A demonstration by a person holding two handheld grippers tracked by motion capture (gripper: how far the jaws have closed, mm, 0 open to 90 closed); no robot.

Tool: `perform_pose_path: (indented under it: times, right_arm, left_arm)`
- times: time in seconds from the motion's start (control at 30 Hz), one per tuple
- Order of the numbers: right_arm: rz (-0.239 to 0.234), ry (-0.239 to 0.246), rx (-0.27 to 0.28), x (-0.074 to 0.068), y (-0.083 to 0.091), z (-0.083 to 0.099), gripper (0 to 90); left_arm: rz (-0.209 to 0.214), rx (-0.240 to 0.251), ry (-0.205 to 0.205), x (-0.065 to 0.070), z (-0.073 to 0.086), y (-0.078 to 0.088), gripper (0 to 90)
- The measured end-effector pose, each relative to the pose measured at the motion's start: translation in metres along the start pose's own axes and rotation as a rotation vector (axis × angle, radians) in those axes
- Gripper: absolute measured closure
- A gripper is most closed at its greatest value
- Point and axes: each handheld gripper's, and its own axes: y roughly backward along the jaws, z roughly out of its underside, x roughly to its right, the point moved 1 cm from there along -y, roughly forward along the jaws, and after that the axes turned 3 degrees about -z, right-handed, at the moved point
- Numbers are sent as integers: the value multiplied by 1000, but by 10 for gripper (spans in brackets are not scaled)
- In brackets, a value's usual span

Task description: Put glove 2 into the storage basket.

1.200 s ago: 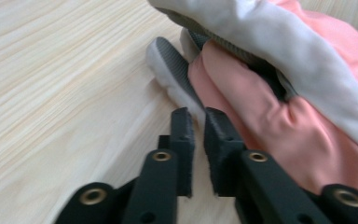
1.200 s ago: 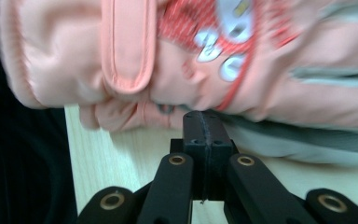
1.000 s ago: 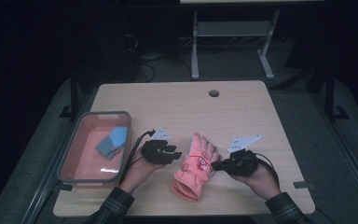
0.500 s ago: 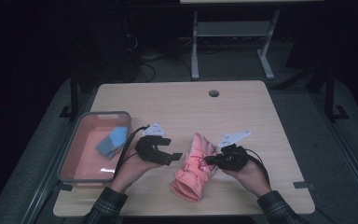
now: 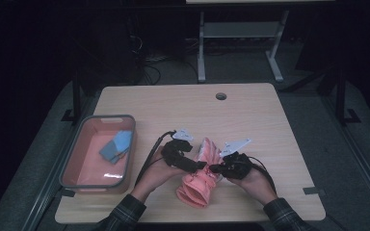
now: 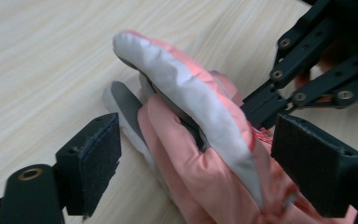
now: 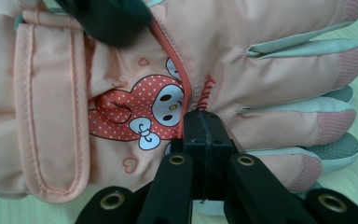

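Note:
A pink padded glove (image 5: 200, 175) with grey finger panels and a cartoon patch lies on the table (image 5: 173, 106), cuff toward the person. My left gripper (image 5: 200, 166) is at its left side. In the left gripper view its jaws have just been opening; the glove (image 6: 200, 154) lies between them and the left pad (image 6: 91, 163) stands apart from it. My right gripper (image 5: 214, 168) comes in from the right. In the right gripper view the right gripper (image 7: 200, 126) is shut, tips against the glove's back (image 7: 121, 60) by the patch. Whether fabric is pinched is hidden.
A pink bin (image 5: 125, 118) with grey rim stands at the table's left and holds blue cloth pieces (image 5: 115, 147). A cable hole (image 5: 220, 96) sits near the far edge. Bare wood lies beyond and to the right of the hands. Metal stand legs (image 5: 202, 57) rise behind the table.
My left gripper has moved right onto the glove and its jaws have spread. My right gripper has slid a little left along the glove and stays shut.

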Motion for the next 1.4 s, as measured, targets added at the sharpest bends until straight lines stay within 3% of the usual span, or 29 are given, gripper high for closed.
perform_pose_path:
  times: [0.07,0.33,0.57,0.77,0.93,1.07,1.4]
  right_arm:
    - [3,0,-5,-1,0,0,900]
    - [14,2,-17,-1,-2,3,900]
    - [18,-2,-25,-2,-2,7,900]
    - [36,0,-33,-2,4,11,900]
    - [41,15,-48,-1,0,14,900]
    - [46,15,-52,-2,-2,14,900]
    - [53,24,-54,-3,-6,13,900]
  left_arm:
    - [8,-31,1,0,3,-12,138]
    - [39,-56,17,-4,12,-22,128]
    - [112,-63,95,-11,22,-35,125]
    - [139,-76,110,-15,26,-38,126]
    - [186,-101,165,-18,31,-45,126]
    - [194,-101,160,-15,30,-46,133]
    - [299,-111,171,-18,32,-48,337]
